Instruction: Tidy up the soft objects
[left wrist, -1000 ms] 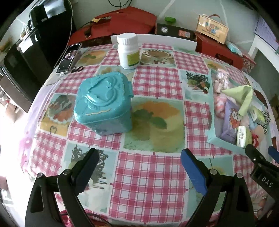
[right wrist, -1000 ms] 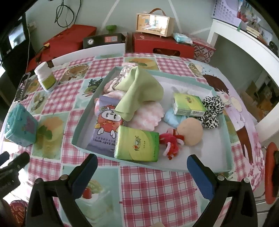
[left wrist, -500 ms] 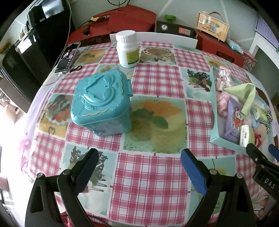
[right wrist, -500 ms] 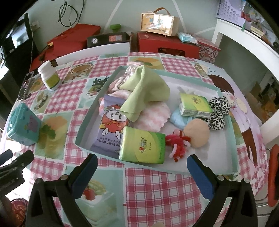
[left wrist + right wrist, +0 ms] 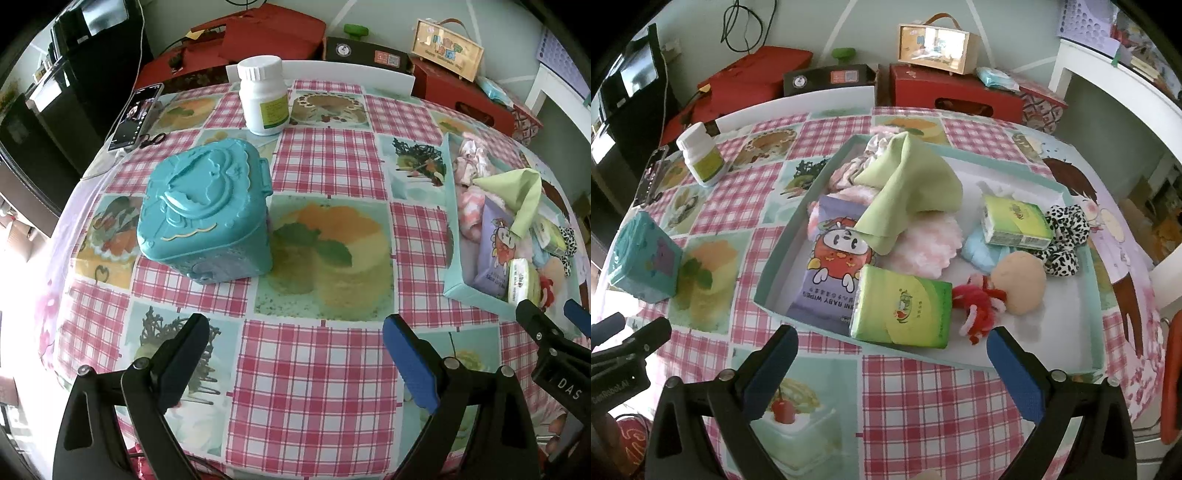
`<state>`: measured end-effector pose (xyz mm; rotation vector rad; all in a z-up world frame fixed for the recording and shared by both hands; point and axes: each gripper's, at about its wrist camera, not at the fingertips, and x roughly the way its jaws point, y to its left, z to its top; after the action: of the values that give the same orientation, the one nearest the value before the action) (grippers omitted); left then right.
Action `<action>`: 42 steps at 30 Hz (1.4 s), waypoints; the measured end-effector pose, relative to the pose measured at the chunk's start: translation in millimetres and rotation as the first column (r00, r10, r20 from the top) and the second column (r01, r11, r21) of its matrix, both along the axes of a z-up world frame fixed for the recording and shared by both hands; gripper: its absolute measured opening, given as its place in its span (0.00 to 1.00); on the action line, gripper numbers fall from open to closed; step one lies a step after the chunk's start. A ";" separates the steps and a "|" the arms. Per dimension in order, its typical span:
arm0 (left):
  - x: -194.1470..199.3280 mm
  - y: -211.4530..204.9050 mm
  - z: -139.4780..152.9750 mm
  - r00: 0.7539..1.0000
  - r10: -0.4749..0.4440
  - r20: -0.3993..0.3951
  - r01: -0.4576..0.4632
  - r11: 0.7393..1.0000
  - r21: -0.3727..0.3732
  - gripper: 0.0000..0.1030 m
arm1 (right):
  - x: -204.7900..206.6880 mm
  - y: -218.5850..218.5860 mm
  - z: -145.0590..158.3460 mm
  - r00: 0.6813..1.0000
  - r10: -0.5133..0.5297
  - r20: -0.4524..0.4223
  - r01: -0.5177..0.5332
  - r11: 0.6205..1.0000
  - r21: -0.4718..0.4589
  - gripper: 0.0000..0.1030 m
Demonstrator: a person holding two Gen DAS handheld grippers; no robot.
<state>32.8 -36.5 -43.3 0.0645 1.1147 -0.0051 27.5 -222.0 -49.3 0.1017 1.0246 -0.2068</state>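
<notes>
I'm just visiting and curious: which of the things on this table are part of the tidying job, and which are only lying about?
Part of the job:
tray
green cloth
baby wipes pack
tissue packs
spotted scrunchies
red yarn toy
teal box

Only lying about:
white bottle
phone

Bright daylight from the left blows out the bench [image 5: 22,280] edge; fisheye bends the borders, dark corners, centre sharp
</notes>
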 end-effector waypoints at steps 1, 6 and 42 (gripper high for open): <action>0.0 0.1 0.0 1.000 0.000 0.000 0.000 1.000 0.000 0.92 | 0.2 0.0 -0.2 1.000 0.001 -0.001 -0.001 1.000 0.000 1.00; 0.4 -0.1 -1.2 1.000 0.000 -0.004 0.000 1.000 0.004 0.92 | -0.1 0.0 -0.2 1.000 0.001 0.000 -0.001 1.000 0.002 1.00; 1.6 0.9 -3.2 1.000 0.007 -0.015 -0.007 1.000 -0.016 0.92 | 0.1 0.2 -0.5 1.000 -0.001 0.001 0.001 1.000 0.001 1.00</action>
<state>34.4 -35.6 -46.5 0.0463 1.1292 -0.0080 27.6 -221.9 -49.8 0.1036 1.0238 -0.2073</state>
